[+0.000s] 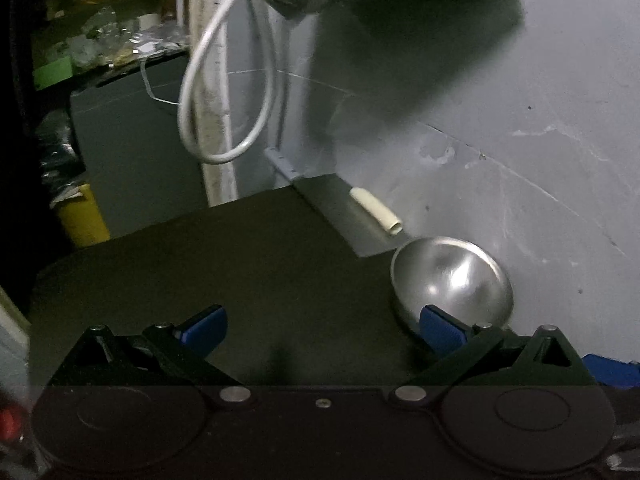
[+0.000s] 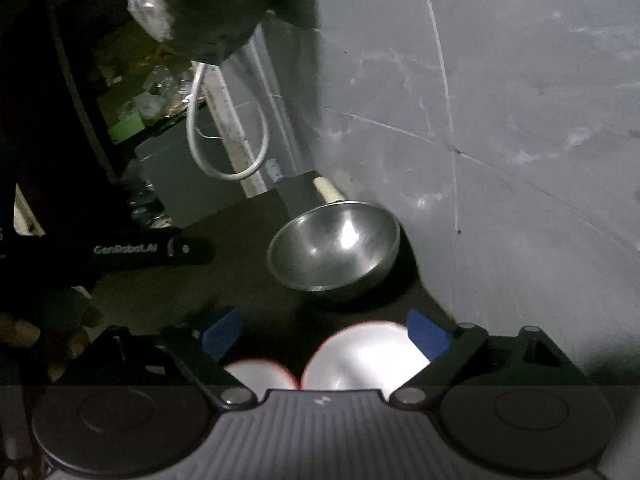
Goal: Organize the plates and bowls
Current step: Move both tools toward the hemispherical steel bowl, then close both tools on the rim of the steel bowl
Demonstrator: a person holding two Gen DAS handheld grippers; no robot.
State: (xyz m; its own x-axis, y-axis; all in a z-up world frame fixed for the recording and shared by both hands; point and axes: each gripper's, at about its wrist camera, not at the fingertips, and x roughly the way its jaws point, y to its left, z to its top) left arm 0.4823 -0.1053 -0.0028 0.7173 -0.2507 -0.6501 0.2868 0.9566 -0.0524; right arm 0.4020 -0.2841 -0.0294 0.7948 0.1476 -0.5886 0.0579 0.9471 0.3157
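A steel bowl [image 1: 452,280] stands upright on the dark tabletop [image 1: 240,264] against the grey wall; it also shows in the right wrist view [image 2: 334,246]. My left gripper [image 1: 322,330] is open and empty, its right fingertip [image 1: 440,328] in front of the bowl's near rim. My right gripper [image 2: 326,332] is open and empty, a little short of the bowl. Two white dishes with red rims [image 2: 364,356] lie just under the right gripper, partly hidden by its body. The left gripper's body [image 2: 132,250] shows at the left in the right wrist view.
A cream tube [image 1: 376,210] lies by the wall behind the bowl. A white cable loop [image 1: 224,92] hangs at the table's far corner. A yellow container [image 1: 82,216] and a cluttered shelf [image 1: 100,40] stand beyond the table's left edge.
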